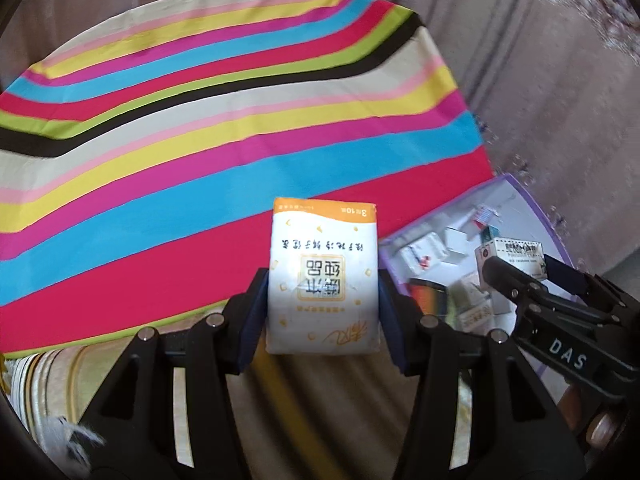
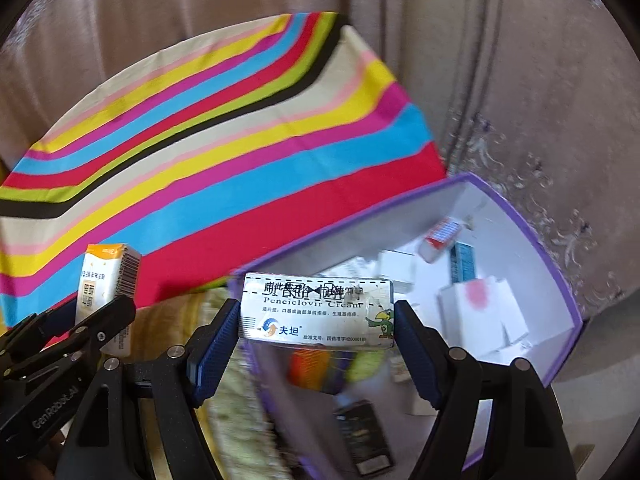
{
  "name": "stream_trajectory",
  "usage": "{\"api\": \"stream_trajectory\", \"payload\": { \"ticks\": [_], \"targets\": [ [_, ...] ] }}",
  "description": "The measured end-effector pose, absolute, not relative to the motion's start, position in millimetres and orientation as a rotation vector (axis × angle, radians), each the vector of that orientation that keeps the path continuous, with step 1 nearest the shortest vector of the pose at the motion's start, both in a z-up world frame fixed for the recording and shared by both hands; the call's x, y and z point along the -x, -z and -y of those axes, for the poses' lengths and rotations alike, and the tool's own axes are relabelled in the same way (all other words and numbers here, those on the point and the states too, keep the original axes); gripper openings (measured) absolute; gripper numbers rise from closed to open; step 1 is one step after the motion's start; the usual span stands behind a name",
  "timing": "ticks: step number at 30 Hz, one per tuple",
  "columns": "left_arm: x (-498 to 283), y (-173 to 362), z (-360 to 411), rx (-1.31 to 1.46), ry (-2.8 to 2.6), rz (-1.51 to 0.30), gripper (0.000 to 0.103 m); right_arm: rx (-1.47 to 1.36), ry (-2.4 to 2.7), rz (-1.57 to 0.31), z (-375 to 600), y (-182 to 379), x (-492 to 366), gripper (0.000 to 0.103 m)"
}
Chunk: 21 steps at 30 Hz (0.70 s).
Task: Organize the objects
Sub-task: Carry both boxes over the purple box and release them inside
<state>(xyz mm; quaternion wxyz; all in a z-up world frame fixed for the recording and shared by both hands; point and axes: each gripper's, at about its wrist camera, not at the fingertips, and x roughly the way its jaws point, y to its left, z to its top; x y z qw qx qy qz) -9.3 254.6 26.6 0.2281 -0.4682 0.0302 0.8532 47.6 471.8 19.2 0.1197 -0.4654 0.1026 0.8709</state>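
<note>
My left gripper (image 1: 322,280) is shut on a white and orange tissue pack (image 1: 322,276) and holds it above the near edge of the striped tablecloth (image 1: 200,120). The pack also shows at the left of the right wrist view (image 2: 106,292). My right gripper (image 2: 316,322) is shut on a silver Penciclovir cream box (image 2: 316,310) and holds it over the near left rim of the purple storage box (image 2: 552,264). That cream box shows in the left wrist view (image 1: 514,254) over the purple box (image 1: 536,200).
The purple box holds several small cartons, among them a white one with a pink spot (image 2: 480,312) and a dark packet (image 2: 364,436). Beige curtains (image 2: 460,60) hang behind the table. A patterned cushion (image 1: 44,380) lies below the table edge.
</note>
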Motion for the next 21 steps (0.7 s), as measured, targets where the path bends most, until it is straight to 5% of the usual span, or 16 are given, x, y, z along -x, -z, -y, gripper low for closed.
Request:
{"api": "stream_trajectory", "payload": {
  "ticks": [21],
  "targets": [
    [-1,-31,-366,1.189,-2.139,-0.166,0.056,1.234,-2.37,-0.314,-589,-14,-71,0.077]
  ]
}}
